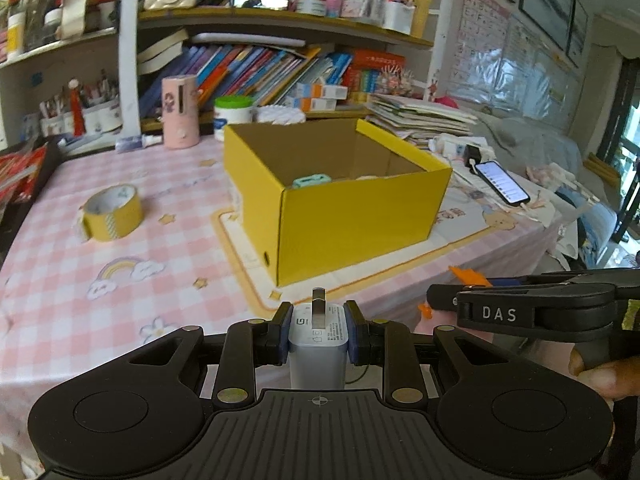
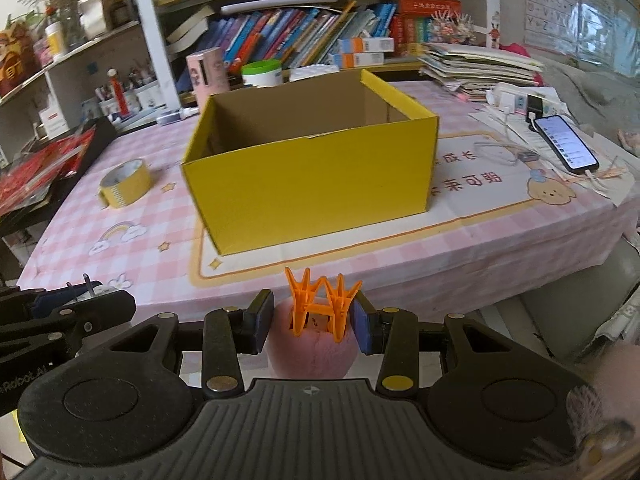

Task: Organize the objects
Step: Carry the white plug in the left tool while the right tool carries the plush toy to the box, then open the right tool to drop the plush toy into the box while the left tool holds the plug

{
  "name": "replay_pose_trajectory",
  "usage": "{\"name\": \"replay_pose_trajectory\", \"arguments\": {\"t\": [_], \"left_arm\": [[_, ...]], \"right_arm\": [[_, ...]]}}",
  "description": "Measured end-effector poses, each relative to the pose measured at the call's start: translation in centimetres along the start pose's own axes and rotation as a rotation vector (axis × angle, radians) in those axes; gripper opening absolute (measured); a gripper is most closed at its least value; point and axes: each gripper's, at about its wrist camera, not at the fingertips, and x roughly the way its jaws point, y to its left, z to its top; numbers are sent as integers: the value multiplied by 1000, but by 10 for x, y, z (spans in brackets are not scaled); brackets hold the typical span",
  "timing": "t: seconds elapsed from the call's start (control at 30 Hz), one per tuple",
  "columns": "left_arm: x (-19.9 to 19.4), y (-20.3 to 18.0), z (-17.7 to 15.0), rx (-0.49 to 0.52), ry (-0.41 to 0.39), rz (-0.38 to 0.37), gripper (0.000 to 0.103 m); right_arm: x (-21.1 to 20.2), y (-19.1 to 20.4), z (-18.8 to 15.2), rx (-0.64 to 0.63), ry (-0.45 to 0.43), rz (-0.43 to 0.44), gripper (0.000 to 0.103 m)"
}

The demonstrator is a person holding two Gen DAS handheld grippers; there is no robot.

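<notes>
My left gripper is shut on a white plug charger whose metal prongs stick up, held just off the table's near edge. My right gripper is shut on a pink plush thing with orange clips on top, also short of the table edge. An open yellow cardboard box stands on the pink checked tablecloth beyond both grippers; in the left wrist view a teal item shows inside it. The right gripper appears at the right in the left wrist view.
A roll of yellow tape lies left of the box. A lit phone on a cable lies to the right, near stacked papers. Behind the box stand a pink cylinder, a green-lidded tub and bookshelves.
</notes>
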Motion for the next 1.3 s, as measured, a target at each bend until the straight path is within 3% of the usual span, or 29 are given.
{"name": "replay_pose_trajectory", "arguments": {"t": [0.4, 0.93, 1.13, 1.2, 1.3], "left_arm": [[22, -7, 29, 8, -53, -17, 25], [48, -27, 113, 18, -228, -20, 25], [76, -34, 126, 17, -211, 27, 25], [88, -34, 127, 16, -189, 47, 25], [110, -36, 125, 16, -137, 84, 25]], "right_arm": [[18, -16, 27, -1, -8, 3, 39], [22, -43, 110, -39, -157, 54, 39], [34, -53, 143, -79, -202, 95, 37], [42, -55, 150, -91, -201, 119, 30], [57, -57, 159, -113, -193, 146, 30]]}}
